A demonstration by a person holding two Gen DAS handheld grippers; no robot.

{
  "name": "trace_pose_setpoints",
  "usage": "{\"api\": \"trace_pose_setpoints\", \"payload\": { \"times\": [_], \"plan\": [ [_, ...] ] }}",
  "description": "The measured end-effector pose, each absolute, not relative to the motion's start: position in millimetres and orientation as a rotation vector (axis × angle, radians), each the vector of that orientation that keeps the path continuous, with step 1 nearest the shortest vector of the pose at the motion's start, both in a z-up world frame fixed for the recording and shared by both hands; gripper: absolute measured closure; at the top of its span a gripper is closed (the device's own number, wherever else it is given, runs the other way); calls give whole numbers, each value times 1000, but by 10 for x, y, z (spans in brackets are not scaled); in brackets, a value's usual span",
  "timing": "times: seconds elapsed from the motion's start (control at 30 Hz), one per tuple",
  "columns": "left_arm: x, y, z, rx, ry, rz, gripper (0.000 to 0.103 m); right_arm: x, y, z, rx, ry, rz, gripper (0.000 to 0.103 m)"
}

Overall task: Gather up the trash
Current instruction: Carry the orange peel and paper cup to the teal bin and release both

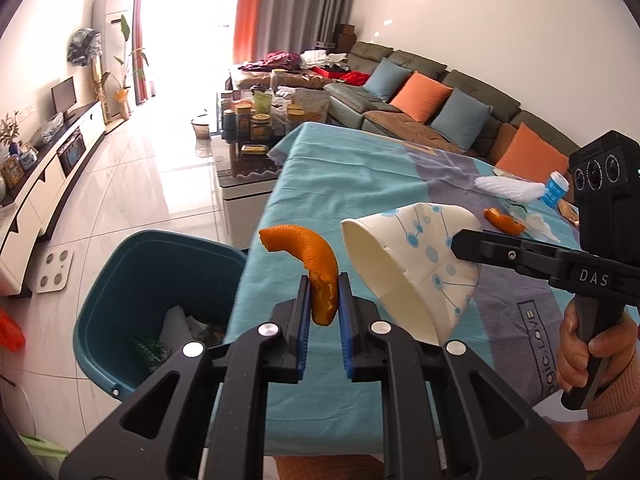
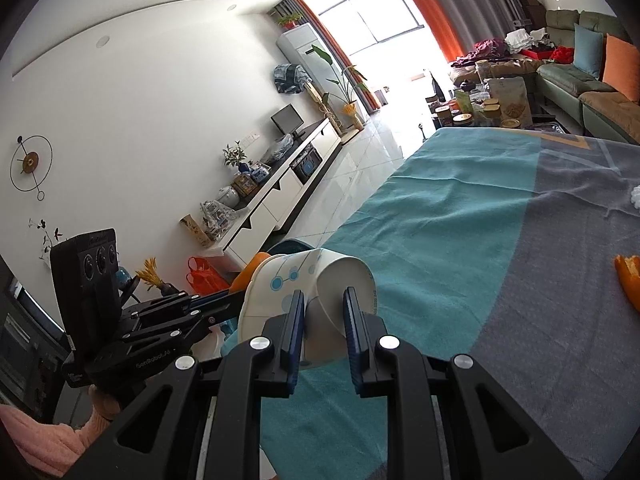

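Note:
My left gripper [image 1: 325,280] is shut on a curved orange peel [image 1: 312,256], held above the table's left edge beside the teal trash bin [image 1: 120,280]. My right gripper [image 2: 323,300] is shut on a white paper cup with blue dots [image 2: 340,280]; the cup also shows in the left wrist view [image 1: 416,268], crushed at its base and tipped mouth-down, just right of the peel. The right gripper's fingers [image 1: 492,246] pinch the cup's base. A second orange peel [image 1: 504,221] lies on the table further right, also seen in the right wrist view [image 2: 630,280].
The table wears a teal and grey cloth [image 1: 360,184]. White foam netting [image 1: 508,188], a blue-capped bottle [image 1: 556,186] and wrappers lie at the far right. The bin holds some trash. A cluttered glass coffee table [image 1: 248,128] and a sofa [image 1: 440,96] stand behind.

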State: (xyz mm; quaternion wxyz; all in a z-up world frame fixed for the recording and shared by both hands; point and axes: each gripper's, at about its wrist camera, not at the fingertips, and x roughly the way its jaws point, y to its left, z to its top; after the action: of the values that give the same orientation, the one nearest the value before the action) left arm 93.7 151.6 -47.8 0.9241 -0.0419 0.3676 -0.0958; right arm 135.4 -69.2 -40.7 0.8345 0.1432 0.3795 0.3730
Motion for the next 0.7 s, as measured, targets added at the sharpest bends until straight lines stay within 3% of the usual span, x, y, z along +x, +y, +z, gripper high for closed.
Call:
{"api": "trace_pose_setpoints", "payload": {
  "times": [0.7],
  "plan": [
    [1023, 2407, -673, -194, 787, -8, 89, 1705, 204, -310, 219, 840, 898, 85]
  ]
}}
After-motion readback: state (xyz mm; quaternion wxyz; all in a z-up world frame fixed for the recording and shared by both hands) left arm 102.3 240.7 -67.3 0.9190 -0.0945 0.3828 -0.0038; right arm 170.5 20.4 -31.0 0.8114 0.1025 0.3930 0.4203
